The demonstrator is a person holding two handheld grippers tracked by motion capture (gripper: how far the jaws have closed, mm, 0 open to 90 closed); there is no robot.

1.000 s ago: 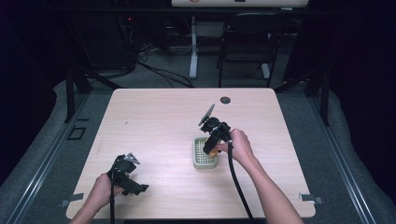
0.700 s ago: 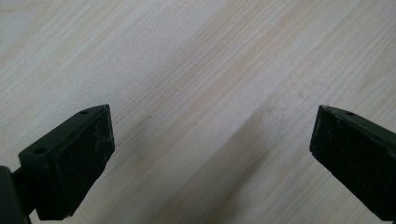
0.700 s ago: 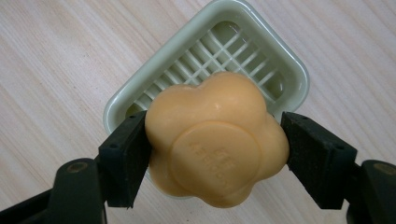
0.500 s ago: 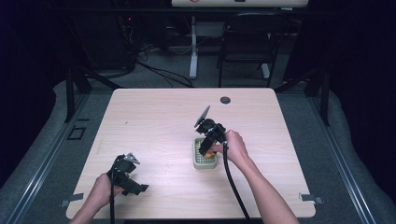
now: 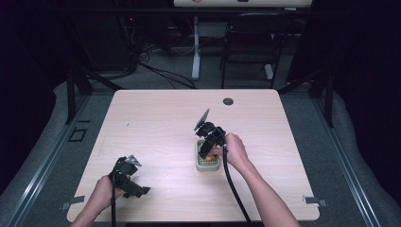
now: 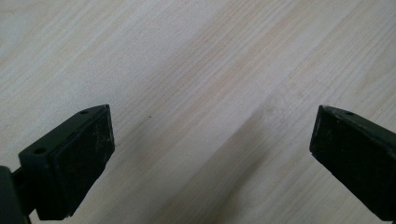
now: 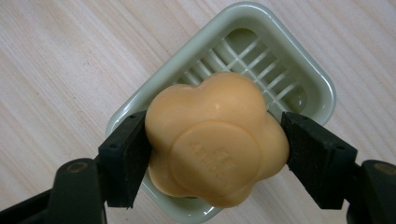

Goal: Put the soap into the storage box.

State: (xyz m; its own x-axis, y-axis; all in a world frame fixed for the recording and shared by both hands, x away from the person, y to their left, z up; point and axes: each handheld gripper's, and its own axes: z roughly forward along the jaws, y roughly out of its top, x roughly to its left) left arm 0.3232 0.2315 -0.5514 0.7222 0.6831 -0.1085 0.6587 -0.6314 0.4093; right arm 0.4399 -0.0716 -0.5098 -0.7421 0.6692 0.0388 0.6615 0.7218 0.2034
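From the high view, the right gripper (image 5: pixel 206 150) is sinking lower over the dish (image 5: pixel 207 161) than a second ago, its tip now down at the tray, while the left gripper (image 5: pixel 134 185) is resting unmoved near the table (image 5: pixel 156 123) edge. In the left gripper view, the jaws are gaping wide over bare wood. In the right gripper view, the jaws are clamping the soap (image 7: pixel 215 137) directly above the dish (image 7: pixel 299 74), so the drop-off looks close.
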